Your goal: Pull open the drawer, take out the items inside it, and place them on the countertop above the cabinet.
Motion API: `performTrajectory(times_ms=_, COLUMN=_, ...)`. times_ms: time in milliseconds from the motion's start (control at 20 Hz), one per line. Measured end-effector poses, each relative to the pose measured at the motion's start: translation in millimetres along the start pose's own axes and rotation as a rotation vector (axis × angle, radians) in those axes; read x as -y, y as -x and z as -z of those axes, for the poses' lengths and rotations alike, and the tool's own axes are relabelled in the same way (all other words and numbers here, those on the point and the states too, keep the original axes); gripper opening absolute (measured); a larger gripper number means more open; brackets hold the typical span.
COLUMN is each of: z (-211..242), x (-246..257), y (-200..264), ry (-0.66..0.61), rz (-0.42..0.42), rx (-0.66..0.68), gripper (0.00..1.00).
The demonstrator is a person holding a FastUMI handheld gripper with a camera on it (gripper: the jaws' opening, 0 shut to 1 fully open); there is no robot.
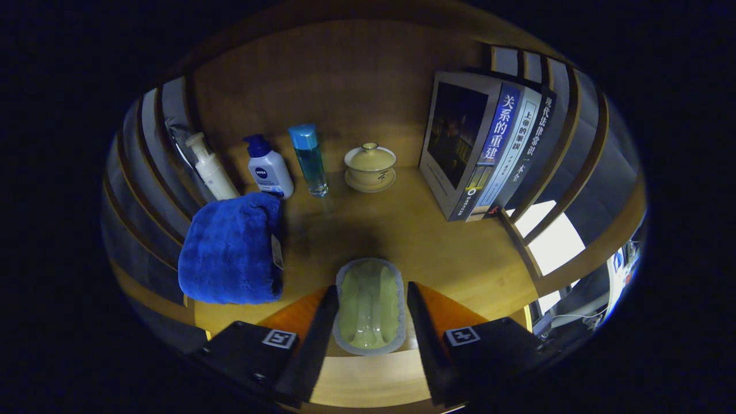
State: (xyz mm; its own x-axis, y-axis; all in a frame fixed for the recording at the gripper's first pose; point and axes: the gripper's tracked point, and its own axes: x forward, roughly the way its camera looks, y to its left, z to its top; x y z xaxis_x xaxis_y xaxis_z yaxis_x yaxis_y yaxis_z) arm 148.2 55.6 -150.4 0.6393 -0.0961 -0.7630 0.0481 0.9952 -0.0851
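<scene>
A pale green pad with a grey fuzzy border (370, 305) sits lengthwise between my two black fingers. Both fingers press against its long sides, so my gripper (371, 290) is shut on it. The pad's far end reaches out over the wooden countertop (437, 241); whether it touches the wood I cannot tell. A folded blue towel (233, 250) lies on the countertop just left of my fingers, near the front edge.
At the back of the countertop stand a white pump bottle (211, 169), a white bottle with a dark blue cap (269, 169), a clear blue bottle (309, 161) and a lidded tea bowl on a saucer (370, 167). Upright books (483, 149) fill the back right. Slatted sides flank the countertop.
</scene>
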Motion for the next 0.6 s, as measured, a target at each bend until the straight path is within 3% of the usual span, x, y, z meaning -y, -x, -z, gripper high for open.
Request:
performTrajectory(times_ms=50, z=0.9, x=0.0, y=0.7, ry=0.005, rz=0.001, rx=0.008, gripper=0.88)
performTrajectory(times_ms=250, z=-0.8, x=-0.9, y=5.4, ry=-0.018, rz=-0.01, rx=0.065, gripper=0.99)
performTrajectory(times_ms=600, z=2.0, x=3.5, y=20.8, ry=-0.05, rz=-0.011, rx=0.176, gripper=0.99)
